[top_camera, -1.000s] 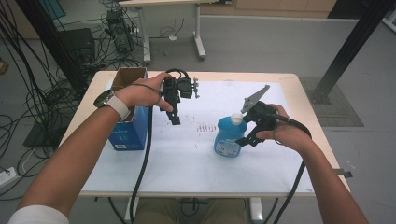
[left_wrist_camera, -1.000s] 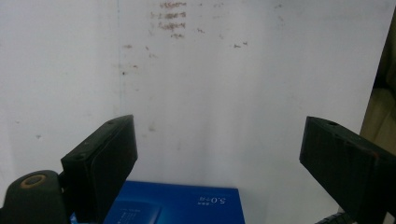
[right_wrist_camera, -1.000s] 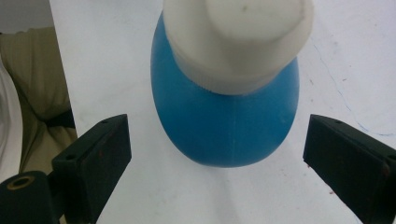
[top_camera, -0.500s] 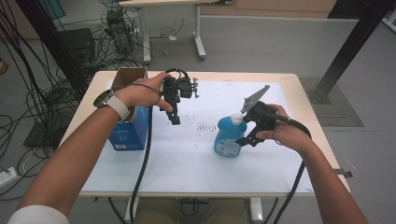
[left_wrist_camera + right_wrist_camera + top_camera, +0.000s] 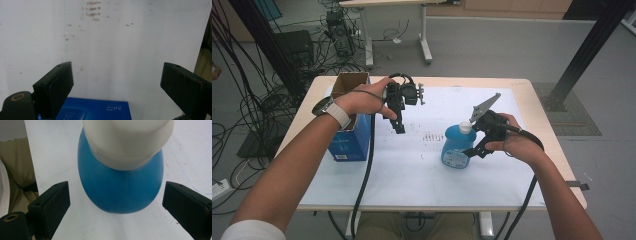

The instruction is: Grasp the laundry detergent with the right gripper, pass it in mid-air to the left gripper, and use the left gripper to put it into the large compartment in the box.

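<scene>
A blue bottle [image 5: 457,146] with a white cap stands upright on the white table sheet, right of centre. My right gripper [image 5: 474,142] is held just beside and above it, open. In the right gripper view the blue bottle [image 5: 123,182] lies between and beyond the spread jaws, untouched. My left gripper [image 5: 400,122] hangs open above the sheet next to a blue box [image 5: 348,142] at the left. The top of that blue box [image 5: 93,110] lies below the wide-apart jaws of my left gripper [image 5: 117,82], which hold nothing.
The open cardboard flap of the box [image 5: 349,80] rises at the table's back left. Faint marks [image 5: 431,136] dot the sheet's middle. The table [image 5: 542,120] has tan edges. Cables and a desk stand on the floor behind.
</scene>
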Demonstrator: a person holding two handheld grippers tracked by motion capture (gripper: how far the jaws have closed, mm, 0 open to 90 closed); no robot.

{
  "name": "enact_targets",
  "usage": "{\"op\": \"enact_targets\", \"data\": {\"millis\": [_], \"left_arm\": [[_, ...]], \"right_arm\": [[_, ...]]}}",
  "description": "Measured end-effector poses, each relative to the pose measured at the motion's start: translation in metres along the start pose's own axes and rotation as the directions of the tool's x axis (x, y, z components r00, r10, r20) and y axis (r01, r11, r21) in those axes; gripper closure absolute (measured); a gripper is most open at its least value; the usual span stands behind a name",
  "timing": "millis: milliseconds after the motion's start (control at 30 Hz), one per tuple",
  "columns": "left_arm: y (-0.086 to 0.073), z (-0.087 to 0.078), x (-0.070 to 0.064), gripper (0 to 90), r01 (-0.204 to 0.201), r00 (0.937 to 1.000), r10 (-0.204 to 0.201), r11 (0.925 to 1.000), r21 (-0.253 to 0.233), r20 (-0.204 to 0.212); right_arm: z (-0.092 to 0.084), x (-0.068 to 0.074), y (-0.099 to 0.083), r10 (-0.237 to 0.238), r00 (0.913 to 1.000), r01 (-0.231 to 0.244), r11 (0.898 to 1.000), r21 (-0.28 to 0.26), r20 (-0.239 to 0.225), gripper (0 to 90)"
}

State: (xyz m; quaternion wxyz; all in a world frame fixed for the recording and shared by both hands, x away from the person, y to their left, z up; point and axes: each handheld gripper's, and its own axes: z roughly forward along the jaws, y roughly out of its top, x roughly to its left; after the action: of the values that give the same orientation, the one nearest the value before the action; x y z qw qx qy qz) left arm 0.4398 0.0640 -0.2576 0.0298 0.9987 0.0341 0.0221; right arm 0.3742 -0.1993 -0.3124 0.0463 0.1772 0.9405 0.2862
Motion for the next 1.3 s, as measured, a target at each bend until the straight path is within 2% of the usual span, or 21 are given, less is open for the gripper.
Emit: {"op": "enact_targets", "data": {"millis": [733, 1000, 1300], "left_arm": [[-0.001, 0.004, -0.001, 11.7, 0.004, 1.0, -0.004, 1.0, 0.001, 0.007], [-0.002, 0.004, -0.001, 11.8, 0.007, 1.0, -0.007, 1.0, -0.002, 0.007], [-0.003, 0.005, -0.001, 11.8, 0.007, 0.9999, -0.007, 1.0, -0.002, 0.01]], "right_arm": [[0.009, 0.0, -0.007, 0.023, 0.9997, -0.023, 0.998, -0.055, -0.002, 7.5], [0.013, 0.001, -0.009, 0.007, 1.0, -0.007, 0.997, -0.076, 0.004, 7.8], [0.018, 0.001, -0.012, 0.011, 0.9998, -0.009, 0.995, -0.1, 0.014, 8.4]]}}
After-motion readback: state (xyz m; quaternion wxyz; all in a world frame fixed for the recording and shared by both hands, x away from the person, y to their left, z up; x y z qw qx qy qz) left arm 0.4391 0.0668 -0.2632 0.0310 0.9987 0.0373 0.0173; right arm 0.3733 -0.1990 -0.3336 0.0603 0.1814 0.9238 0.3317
